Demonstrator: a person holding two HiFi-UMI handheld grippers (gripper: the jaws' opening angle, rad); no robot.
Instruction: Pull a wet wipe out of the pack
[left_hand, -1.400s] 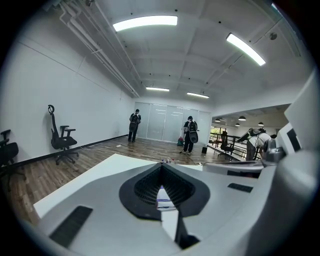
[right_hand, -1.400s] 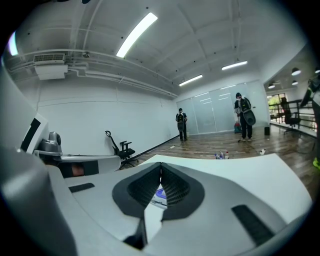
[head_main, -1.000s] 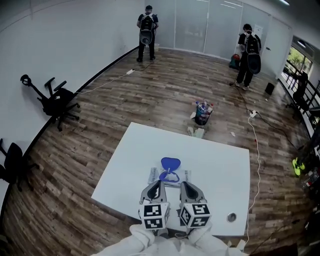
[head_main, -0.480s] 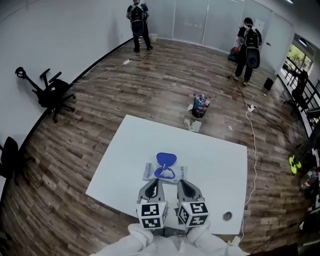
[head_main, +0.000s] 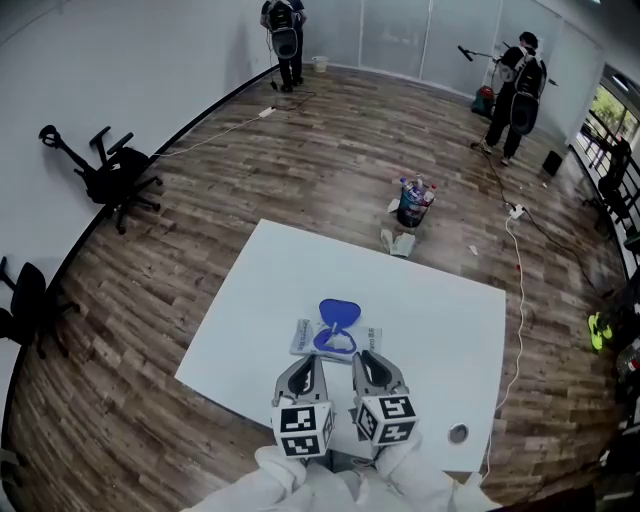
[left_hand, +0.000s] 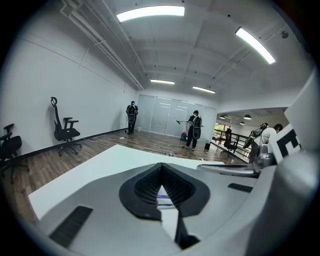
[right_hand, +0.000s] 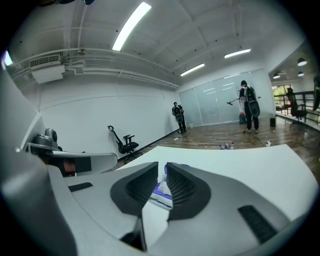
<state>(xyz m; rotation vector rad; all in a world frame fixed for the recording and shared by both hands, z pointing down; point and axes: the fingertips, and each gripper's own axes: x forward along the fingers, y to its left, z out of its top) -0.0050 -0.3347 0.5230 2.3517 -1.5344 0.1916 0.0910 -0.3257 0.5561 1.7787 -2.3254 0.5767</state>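
Pack (head_main: 305, 338) of wet wipes lies flat on the near half of a white table (head_main: 430, 310), at twelve o'clock from a person in white sleeves (head_main: 300, 478) who holds two grippers side by side over the near edge.

The left gripper (head_main: 309, 362) is clenched: in its own view the jaw tips meet (left_hand: 161, 167) with nothing between them, and its tips hover at the pack's near edge, toward seven o'clock of the opening. The right gripper (head_main: 364, 360) sits at five o'clock of that opening. Its jaws are opening, with a narrow slit between them (right_hand: 162, 170). The pack (right_hand: 161, 192) shows through that slit as a blue ring and a scrap of white. Both look to lie beyond the tips and not pinched by the pads.

The pack's blue lid (head_main: 339, 312) stands flipped open on the far side. A small round fitting (head_main: 458, 434) is set in the tabletop at four o'clock of the right gripper.

Past the table, at one o'clock on the wooden floor, a bucket (head_main: 413, 203) holds bottles, with a cloth (head_main: 398, 242) just beside it. An overturned chair (head_main: 115, 185) lies at ten o'clock by the wall. Two people (head_main: 284, 28) (head_main: 520, 90) stand at the far glass wall.
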